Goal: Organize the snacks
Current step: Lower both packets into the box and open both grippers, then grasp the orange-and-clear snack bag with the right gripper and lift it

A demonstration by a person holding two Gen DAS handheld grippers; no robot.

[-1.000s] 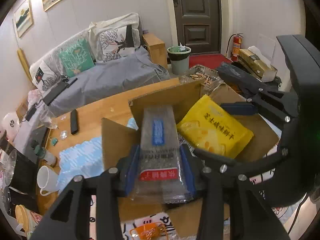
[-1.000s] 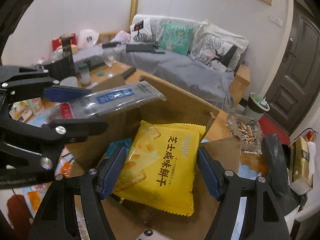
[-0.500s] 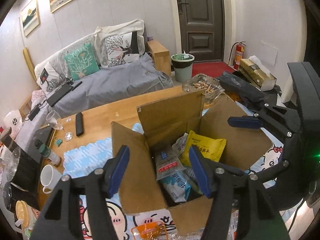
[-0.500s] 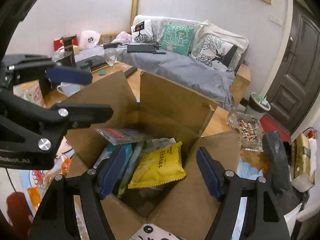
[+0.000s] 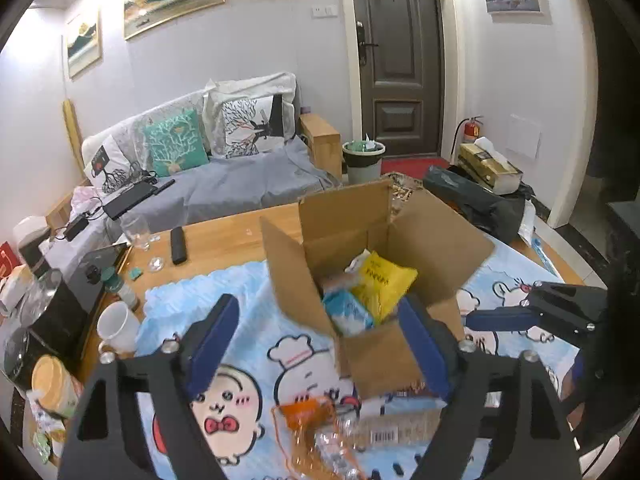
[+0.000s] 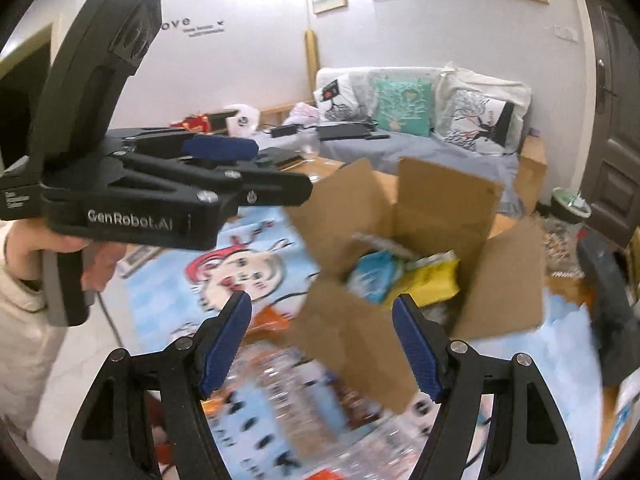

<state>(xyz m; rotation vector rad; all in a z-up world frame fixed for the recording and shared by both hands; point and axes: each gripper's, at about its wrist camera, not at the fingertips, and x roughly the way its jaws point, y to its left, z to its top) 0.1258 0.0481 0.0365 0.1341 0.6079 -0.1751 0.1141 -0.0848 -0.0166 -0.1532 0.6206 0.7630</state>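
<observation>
Desk (image 5: 224, 240): we see an open cardboard box (image 5: 360, 236) holding snack packets (image 5: 380, 284).
Left claw (image 5: 320, 336): just widened, empty.
Right claw (image 6: 322, 340): open, empty.

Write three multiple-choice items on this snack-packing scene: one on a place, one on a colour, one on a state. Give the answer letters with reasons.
1. Where does the yellow packet lie?
A. in the cardboard box
B. on the sofa
C. in the white mug

2. What colour are the pads of the right claw?
A. red
B. blue
C. green

3. How does the left claw stand?
A. shut on a packet
B. shut on the box flap
C. open, holding nothing

Answers: 1 A, the packet sits among other snacks inside the open box. 2 B, both pads show dark blue. 3 C, its jaws have just been opening and nothing is gripped between them.
</observation>
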